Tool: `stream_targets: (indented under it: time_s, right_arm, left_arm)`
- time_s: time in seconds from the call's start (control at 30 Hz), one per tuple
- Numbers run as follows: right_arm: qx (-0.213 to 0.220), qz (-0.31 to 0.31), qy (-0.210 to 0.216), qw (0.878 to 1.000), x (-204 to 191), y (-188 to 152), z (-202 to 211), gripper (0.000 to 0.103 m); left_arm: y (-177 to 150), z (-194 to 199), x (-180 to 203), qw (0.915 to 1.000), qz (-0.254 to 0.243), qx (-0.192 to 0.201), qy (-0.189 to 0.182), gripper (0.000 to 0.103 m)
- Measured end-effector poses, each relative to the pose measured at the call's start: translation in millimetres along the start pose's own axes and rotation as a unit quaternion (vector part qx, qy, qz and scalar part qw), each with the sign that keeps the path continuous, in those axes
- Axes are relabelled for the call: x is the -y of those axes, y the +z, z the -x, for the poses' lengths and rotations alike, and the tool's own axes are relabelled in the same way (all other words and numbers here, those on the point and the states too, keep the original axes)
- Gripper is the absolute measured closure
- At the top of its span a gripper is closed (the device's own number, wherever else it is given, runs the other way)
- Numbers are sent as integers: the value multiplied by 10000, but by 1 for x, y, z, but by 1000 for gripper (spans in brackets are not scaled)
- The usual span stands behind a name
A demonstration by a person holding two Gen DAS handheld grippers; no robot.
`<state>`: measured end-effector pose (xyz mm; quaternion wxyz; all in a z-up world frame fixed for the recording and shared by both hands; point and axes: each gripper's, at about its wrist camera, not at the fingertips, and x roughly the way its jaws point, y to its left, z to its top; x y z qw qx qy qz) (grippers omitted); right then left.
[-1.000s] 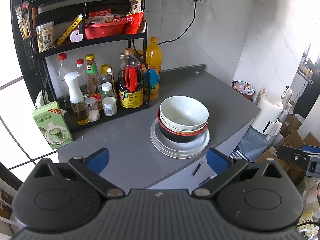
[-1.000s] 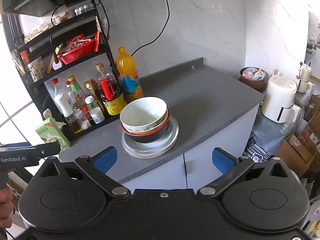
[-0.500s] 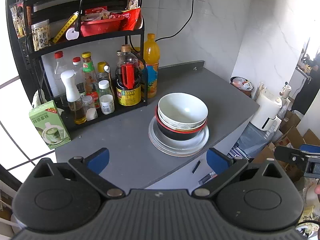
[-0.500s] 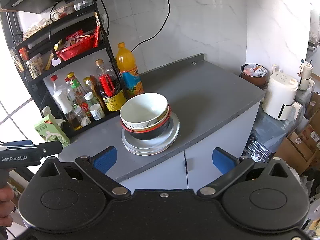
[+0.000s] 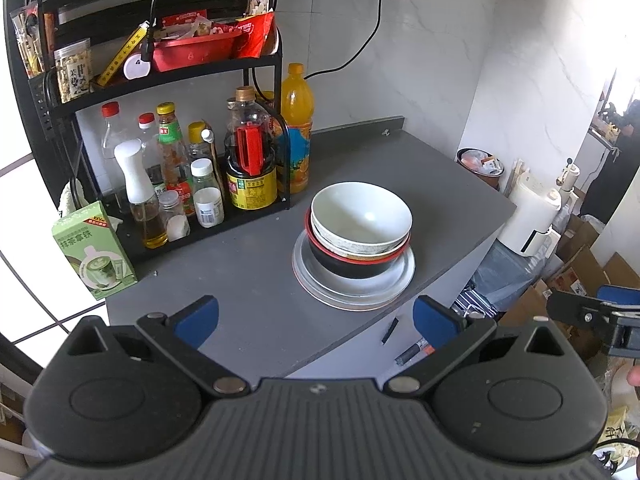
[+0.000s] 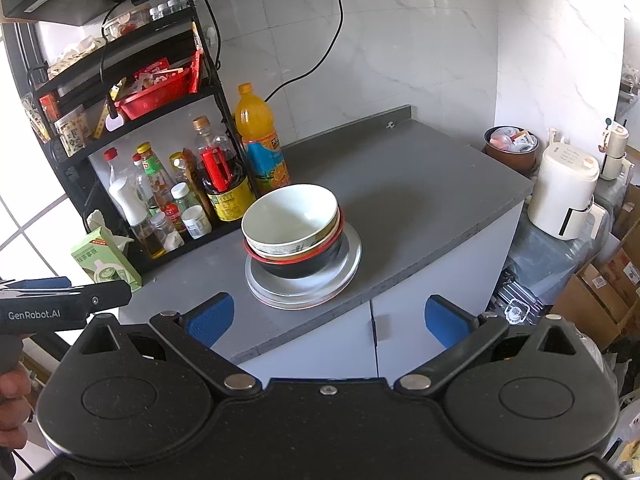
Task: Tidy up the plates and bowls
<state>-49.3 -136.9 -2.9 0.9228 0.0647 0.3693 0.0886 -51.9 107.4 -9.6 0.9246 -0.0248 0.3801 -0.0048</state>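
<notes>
Seen only from the right wrist: a hand (image 6: 10,404) gripping the left gripper (image 5: 316,318). Both it and the right gripper (image 6: 327,318) spread wide, empty, short of the grey countertop (image 5: 420,184). There, nested: white ceramic bowl (image 5: 361,216) inside black red-rimmed bowl (image 5: 348,266), on stacked round metal plates (image 5: 394,286).
</notes>
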Motion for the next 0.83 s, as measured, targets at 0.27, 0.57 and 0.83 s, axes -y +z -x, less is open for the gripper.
stream_targets:
  time_s: [0.27, 0.57, 0.83]
  right_arm:
    - [-6, -11, -7, 10000, 0, 0, 0, 0]
    - [-30, -32, -5, 10000, 5, -1, -2, 0]
    - [-16, -66, -13, 10000, 8, -3, 0, 0]
  left_arm:
    - [0, -1, 0, 10000, 0, -1, -6, 0]
    - [-1, -2, 2, 10000, -45, -54, 30, 0]
    - [0, -3, 5, 9999, -76, -79, 44, 1]
